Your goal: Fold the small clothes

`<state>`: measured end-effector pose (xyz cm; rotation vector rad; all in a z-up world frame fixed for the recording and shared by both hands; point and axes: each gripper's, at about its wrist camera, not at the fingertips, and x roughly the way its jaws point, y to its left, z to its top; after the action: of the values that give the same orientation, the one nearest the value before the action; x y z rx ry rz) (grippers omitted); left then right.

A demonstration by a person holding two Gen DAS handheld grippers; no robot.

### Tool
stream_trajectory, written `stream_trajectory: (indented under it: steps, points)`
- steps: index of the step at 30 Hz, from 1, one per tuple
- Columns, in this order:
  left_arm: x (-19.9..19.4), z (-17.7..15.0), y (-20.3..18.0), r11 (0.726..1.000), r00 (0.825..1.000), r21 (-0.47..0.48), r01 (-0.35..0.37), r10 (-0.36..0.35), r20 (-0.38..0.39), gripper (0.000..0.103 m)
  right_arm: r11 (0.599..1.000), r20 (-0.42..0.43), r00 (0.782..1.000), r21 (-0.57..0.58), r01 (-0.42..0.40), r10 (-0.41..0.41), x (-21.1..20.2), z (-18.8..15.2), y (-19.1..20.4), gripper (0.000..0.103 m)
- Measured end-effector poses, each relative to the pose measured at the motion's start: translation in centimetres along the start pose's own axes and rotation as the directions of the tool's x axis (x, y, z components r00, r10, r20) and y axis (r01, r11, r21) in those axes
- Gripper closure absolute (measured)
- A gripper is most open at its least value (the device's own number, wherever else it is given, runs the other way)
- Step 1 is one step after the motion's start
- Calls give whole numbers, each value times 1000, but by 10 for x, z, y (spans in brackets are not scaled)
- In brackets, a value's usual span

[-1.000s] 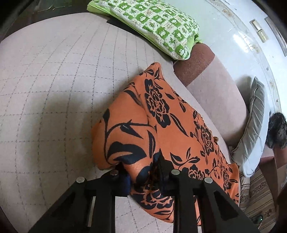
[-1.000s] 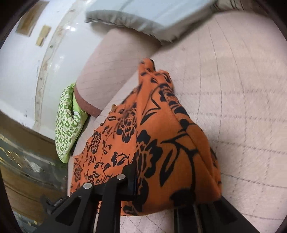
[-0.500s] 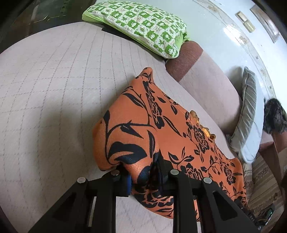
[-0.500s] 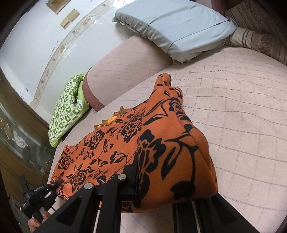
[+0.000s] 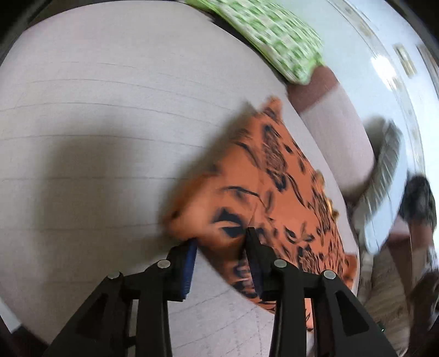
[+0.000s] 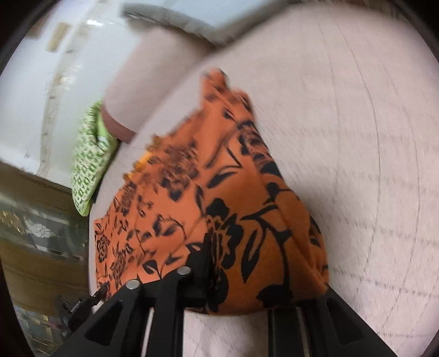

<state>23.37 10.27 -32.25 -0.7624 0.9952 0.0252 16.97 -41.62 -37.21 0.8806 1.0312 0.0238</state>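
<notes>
The orange garment (image 5: 263, 197) with its black flower print lay across the pale quilted bed cover (image 5: 96, 123), folded over on itself, its far corner pointing toward the bolster (image 5: 334, 131) at the head. A second earlier both grippers had been pinched tight on its near edge; now both were letting go.

The left gripper (image 5: 221, 252) had its jaws opening. The blue pad on the left finger (image 5: 189, 263) stood clear of the cloth, at the very corner of the fold, where half a second before it had been buried in the fabric. The bunched corner still sat between the fingers, and the right finger touched the cloth's edge, but nothing looked squeezed.

The right gripper (image 6: 255, 285) was opening too, though less far. The folded edge draped over its tips and hid the right finger almost wholly, so I could not quite tell whether the pads had come off the cloth; the left finger (image 6: 197, 277) seemed only to lie against it.

Both views had gone blurred, unlike the sharp earlier ones. The green patterned pillow (image 5: 274, 46) sat beyond the garment at the cover's far edge, and the grey cushion (image 6: 175, 16) lay beside the bolster.
</notes>
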Motion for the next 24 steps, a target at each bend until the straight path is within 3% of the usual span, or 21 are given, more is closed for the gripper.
stream_trajectory:
  steps: [3, 7, 9, 12, 16, 20, 23, 24]
  points:
    - [-16, -4, 15, 997, 997, -61, -52, 56, 59, 51, 1000, -14, 1000, 0, 25, -25, -11, -1, 1, 79]
    - [-25, -2, 23, 992, 990, -97, -83, 94, 109, 51, 999, -6, 999, 7, 46, -46, -27, -16, -2, 77]
    - [-27, -3, 21, 989, 983, -93, -115, 127, 130, 51, 1000, -7, 1000, 4, 6, -6, -34, -27, -1, 77]
    - [-21, -8, 19, 990, 986, -88, -106, 116, 120, 37, 995, 28, 999, -93, -40, 43, -40, -37, 19, 77]
    - [-5, -7, -1, 986, 978, 13, -167, 164, 129, 30, 960, 67, 982, -231, -155, 175, -37, -39, 60, 77]
    - [11, 1, -19, 964, 965, 125, -237, 218, 145, 30, 922, 55, 970, -325, -208, 238, -9, -38, 102, 77]
    - [18, 14, -23, 968, 970, 138, -210, 188, 153, 35, 907, 27, 970, -361, -216, 242, 14, -37, 128, 77]
    - [23, 18, -24, 970, 973, 135, -200, 181, 143, 42, 903, 22, 971, -373, -211, 236, 22, -39, 136, 77]
